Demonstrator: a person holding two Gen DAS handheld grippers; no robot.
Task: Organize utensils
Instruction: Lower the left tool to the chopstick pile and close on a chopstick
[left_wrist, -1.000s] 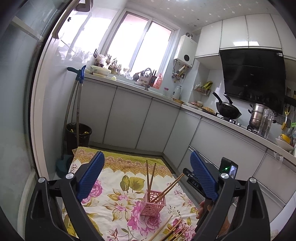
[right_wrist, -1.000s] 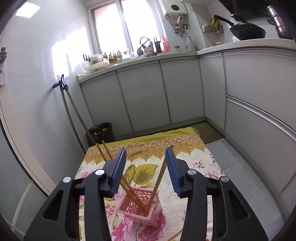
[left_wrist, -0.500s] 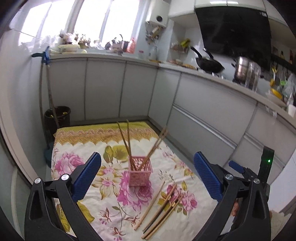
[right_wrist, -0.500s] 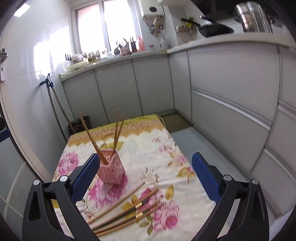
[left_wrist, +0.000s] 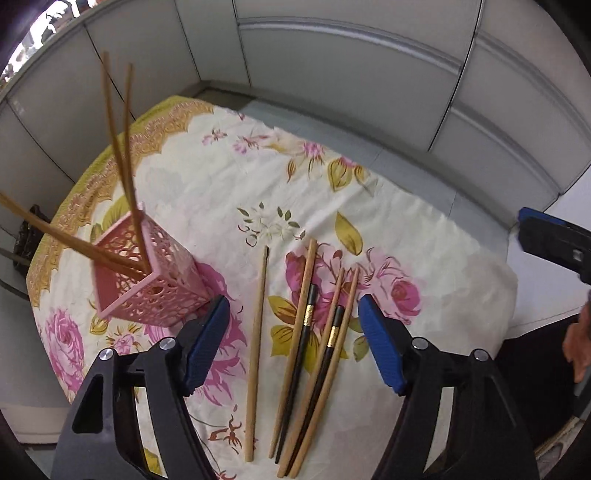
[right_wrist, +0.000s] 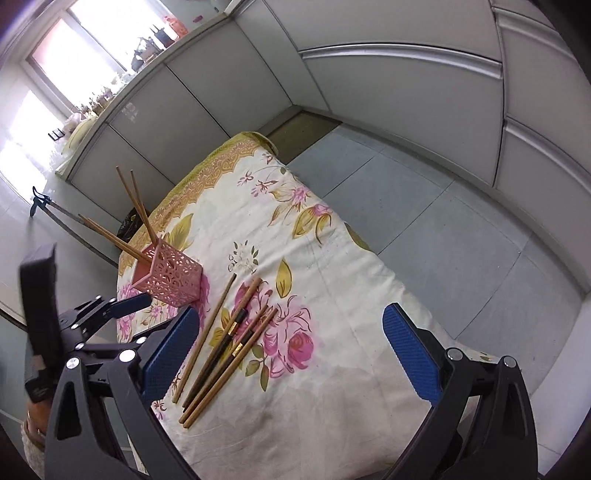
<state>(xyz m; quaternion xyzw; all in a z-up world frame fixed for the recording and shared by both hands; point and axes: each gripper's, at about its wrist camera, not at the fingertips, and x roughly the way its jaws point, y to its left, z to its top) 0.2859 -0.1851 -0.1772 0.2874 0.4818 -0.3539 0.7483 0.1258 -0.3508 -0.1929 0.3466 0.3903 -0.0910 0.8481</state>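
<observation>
A pink lattice holder (left_wrist: 155, 280) stands on the floral cloth with several wooden chopsticks (left_wrist: 122, 155) leaning in it; it also shows in the right wrist view (right_wrist: 171, 275). Several loose wooden and black chopsticks (left_wrist: 310, 332) lie side by side on the cloth, also seen in the right wrist view (right_wrist: 229, 339). My left gripper (left_wrist: 293, 347) is open and empty, hovering just above the loose chopsticks. My right gripper (right_wrist: 291, 358) is open and empty, above the cloth to the right of the loose chopsticks. The left gripper also shows in the right wrist view (right_wrist: 110, 306).
The floral cloth (right_wrist: 332, 295) covers a low table. Grey floor tiles (right_wrist: 424, 206) and grey kitchen cabinets (right_wrist: 406, 74) lie to the right and behind. A mop handle (right_wrist: 55, 210) and a dark bin (right_wrist: 129, 225) stand by the far wall.
Both grippers have tilted down toward the table. The left gripper has come close over the loose chopsticks. The right gripper opened wide after being narrow around the holder's chopsticks.
</observation>
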